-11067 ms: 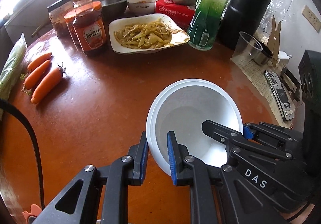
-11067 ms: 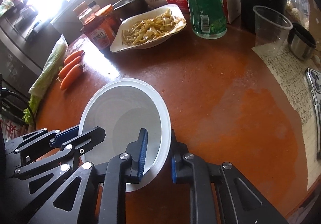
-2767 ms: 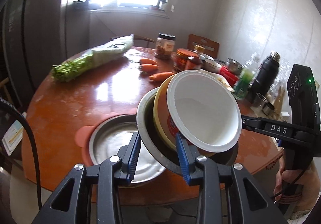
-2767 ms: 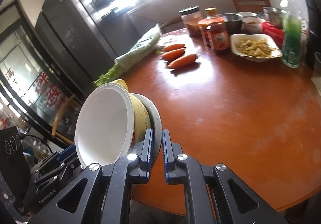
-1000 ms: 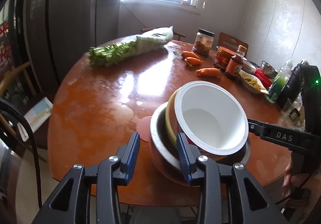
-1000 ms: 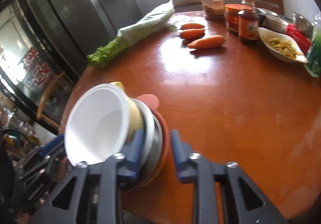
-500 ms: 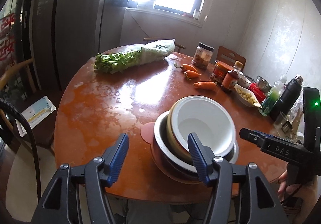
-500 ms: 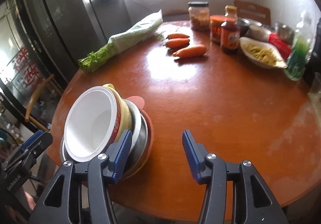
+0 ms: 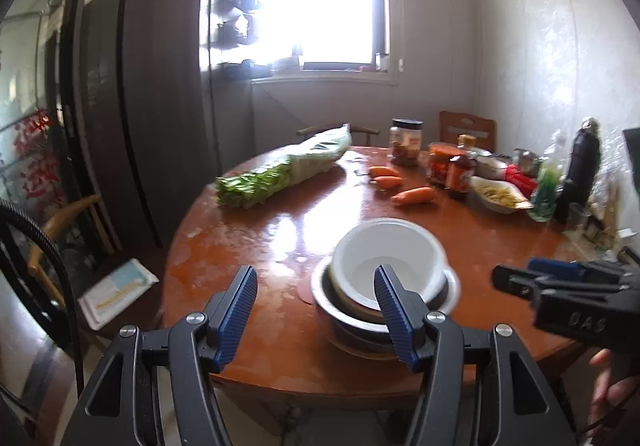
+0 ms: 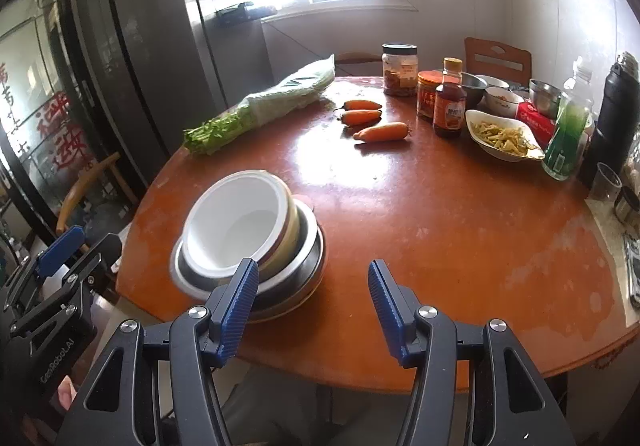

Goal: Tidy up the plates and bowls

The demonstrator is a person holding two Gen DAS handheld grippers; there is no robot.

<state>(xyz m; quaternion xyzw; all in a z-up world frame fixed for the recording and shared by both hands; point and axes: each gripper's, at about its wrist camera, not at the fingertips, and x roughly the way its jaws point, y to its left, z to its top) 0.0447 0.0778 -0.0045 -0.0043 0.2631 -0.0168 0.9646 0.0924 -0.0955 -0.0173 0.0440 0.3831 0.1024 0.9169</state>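
A stack of bowls stands on the round wooden table (image 10: 440, 206) near its front edge. On top is a white bowl (image 9: 388, 258) (image 10: 232, 222), nested in a yellowish bowl (image 10: 294, 222). That one sits in a steel bowl (image 9: 454, 286) (image 10: 310, 246), and a reddish plate (image 10: 280, 312) lies underneath. My left gripper (image 9: 314, 274) is open, pulled back from the stack's near side and touching nothing. My right gripper (image 10: 313, 267) hangs to the right of the stack with its jaws opening and nothing between them. Each gripper also shows at the edge of the other's view.
Farther back lie a wrapped cabbage (image 10: 260, 106) and three carrots (image 10: 380, 132). Sauce jars (image 10: 448, 106), a dish of cooked food (image 10: 504, 138), a green bottle (image 10: 566, 142) and a black flask (image 10: 614, 118) crowd the far right. A chair (image 10: 84, 182) stands beside the table's left edge.
Both grippers have let go of the stack, opened, and drawn back and up from it. The stack now rests level on the table.
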